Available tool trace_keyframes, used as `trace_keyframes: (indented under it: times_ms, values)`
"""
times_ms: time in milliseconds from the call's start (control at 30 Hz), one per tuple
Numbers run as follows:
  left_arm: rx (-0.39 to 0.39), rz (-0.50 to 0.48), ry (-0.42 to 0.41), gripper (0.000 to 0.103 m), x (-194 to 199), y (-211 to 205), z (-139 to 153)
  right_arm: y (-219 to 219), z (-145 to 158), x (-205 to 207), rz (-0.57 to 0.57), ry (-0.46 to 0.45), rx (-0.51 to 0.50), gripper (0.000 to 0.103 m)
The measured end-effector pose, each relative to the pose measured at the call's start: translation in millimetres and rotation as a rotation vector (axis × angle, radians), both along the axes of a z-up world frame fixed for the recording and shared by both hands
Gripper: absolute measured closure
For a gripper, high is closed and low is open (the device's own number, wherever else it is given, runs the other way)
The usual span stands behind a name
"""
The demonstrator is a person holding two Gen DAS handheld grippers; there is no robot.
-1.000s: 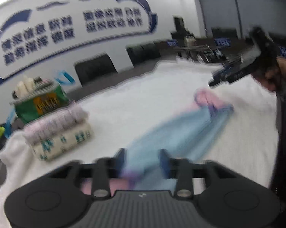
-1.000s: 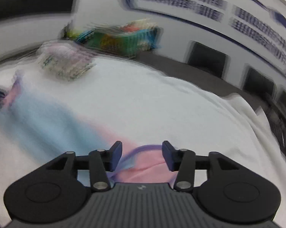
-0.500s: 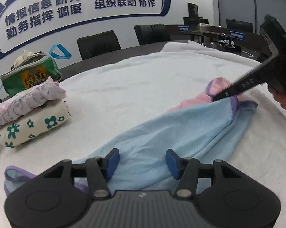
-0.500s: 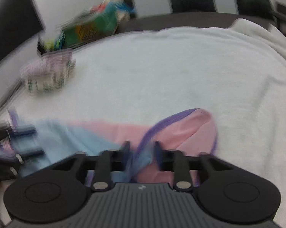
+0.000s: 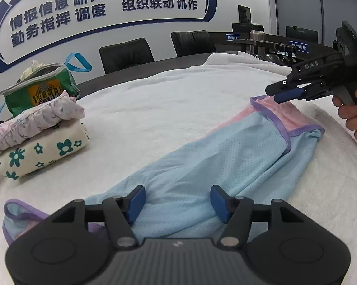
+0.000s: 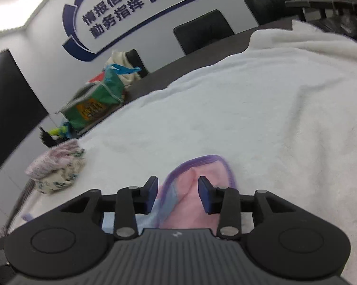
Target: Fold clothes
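One garment (image 5: 226, 156), light blue and pink with purple trim, lies stretched flat on the white towel (image 5: 166, 109) that covers the counter. Two grippers work it. The left gripper (image 5: 178, 200) has just been opening; its two blue pads stand spread above the blue end, clear of the cloth. The right gripper (image 6: 178, 193) has also just been opening; its pads stand apart over the pink end without pressing it. Two folded garments (image 5: 40, 137) sit stacked at the left. One green bag (image 5: 40, 87) stands behind them. Two black chairs (image 5: 126, 53) face the wall
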State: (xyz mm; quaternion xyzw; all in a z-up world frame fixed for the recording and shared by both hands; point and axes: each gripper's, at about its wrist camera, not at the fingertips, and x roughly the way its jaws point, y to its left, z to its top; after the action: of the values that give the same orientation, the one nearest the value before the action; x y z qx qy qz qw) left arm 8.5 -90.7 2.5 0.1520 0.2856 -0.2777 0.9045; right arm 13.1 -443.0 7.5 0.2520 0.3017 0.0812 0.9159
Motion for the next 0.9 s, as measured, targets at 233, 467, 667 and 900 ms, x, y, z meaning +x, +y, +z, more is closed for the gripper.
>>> trace_keyframes:
  times_ms: [233,467,667,900]
  values:
    - [-0.011,0.002,0.003,0.042,1,2,-1,52,-2,31,0.024,0.030,-0.236,0.102]
    - [-0.041,0.020,-0.004,0.041,-1,3,2,17,-3,19,-0.074,-0.090,-0.040,0.101]
    - [-0.116,0.084,-0.040,0.038,-5,19,17,18,15,2,-0.126,-0.074,-0.105,0.051]
    - [-0.101,0.198,-0.031,0.037,-2,38,12,34,25,-2,-0.131,-0.019,-0.180,0.048]
